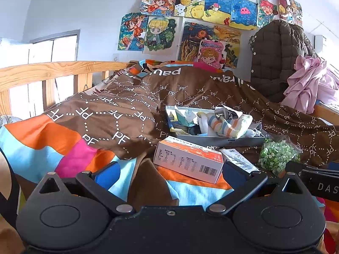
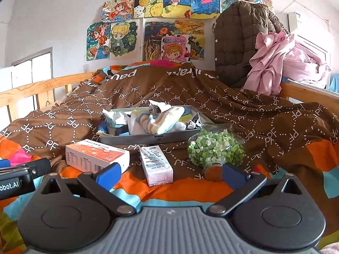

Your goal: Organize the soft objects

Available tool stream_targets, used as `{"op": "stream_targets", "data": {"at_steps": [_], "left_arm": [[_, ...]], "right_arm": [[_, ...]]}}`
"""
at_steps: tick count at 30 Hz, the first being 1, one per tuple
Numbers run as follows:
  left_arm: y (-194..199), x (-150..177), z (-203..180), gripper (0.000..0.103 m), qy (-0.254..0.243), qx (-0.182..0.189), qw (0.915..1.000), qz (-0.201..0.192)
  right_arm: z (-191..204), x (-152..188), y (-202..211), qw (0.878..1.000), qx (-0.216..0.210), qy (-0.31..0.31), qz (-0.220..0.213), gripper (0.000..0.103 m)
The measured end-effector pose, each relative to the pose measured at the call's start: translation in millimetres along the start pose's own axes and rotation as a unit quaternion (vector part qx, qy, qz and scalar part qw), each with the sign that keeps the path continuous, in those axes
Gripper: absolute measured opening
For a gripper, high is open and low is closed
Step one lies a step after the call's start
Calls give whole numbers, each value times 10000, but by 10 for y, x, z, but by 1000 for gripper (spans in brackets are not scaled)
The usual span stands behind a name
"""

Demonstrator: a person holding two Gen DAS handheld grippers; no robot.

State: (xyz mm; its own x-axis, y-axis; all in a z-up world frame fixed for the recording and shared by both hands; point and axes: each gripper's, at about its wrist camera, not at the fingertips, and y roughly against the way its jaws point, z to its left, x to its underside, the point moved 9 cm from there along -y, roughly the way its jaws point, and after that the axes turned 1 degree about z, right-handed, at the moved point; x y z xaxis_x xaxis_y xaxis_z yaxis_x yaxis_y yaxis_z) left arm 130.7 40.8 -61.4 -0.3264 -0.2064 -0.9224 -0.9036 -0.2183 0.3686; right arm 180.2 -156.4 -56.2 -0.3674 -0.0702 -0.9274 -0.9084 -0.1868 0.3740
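A grey tray [image 1: 222,141] [image 2: 152,138] sits on the bed and holds a heap of socks and small cloths, with a striped pastel sock [image 1: 231,124] [image 2: 161,119] on top. My left gripper [image 1: 169,174] is open and empty, low over the quilt, short of an orange-and-white box [image 1: 188,158]. My right gripper [image 2: 169,174] is open and empty, just short of a small white carton [image 2: 155,165] and a glass jar of green paper stars [image 2: 214,148]. Both grippers are well short of the tray.
A brown, orange and blue patterned quilt [image 1: 118,110] [image 2: 254,114] covers the bed. A wooden rail [image 1: 53,72] runs along the left side. A brown padded jacket [image 2: 239,42] and pink cloth [image 2: 275,63] hang at the right end. The jar also shows in the left view [image 1: 277,154].
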Motion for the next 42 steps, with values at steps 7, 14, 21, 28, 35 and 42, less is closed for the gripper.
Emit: {"op": "stream_targets", "data": {"at_steps": [7, 14, 21, 28, 35, 42], "left_arm": [[0, -10, -3, 102, -1, -11, 10000, -25], [1, -10, -1, 102, -5, -10, 10000, -26], [-1, -8, 2, 102, -9, -13, 10000, -18], [-3, -6, 3, 102, -8, -17, 10000, -13], [-3, -9, 3, 102, -11, -19, 10000, -13], [-15, 41, 24, 102, -13, -55, 10000, 19]], "right_arm": [[0, 4, -11, 10000, 3, 6, 20, 103], [1, 5, -11, 10000, 3, 6, 21, 103], [1, 3, -11, 10000, 3, 5, 22, 103], [2, 3, -8, 10000, 4, 3, 22, 103], [-1, 7, -16, 10000, 2, 3, 27, 103], [-2, 13, -22, 10000, 2, 2, 32, 103]]}}
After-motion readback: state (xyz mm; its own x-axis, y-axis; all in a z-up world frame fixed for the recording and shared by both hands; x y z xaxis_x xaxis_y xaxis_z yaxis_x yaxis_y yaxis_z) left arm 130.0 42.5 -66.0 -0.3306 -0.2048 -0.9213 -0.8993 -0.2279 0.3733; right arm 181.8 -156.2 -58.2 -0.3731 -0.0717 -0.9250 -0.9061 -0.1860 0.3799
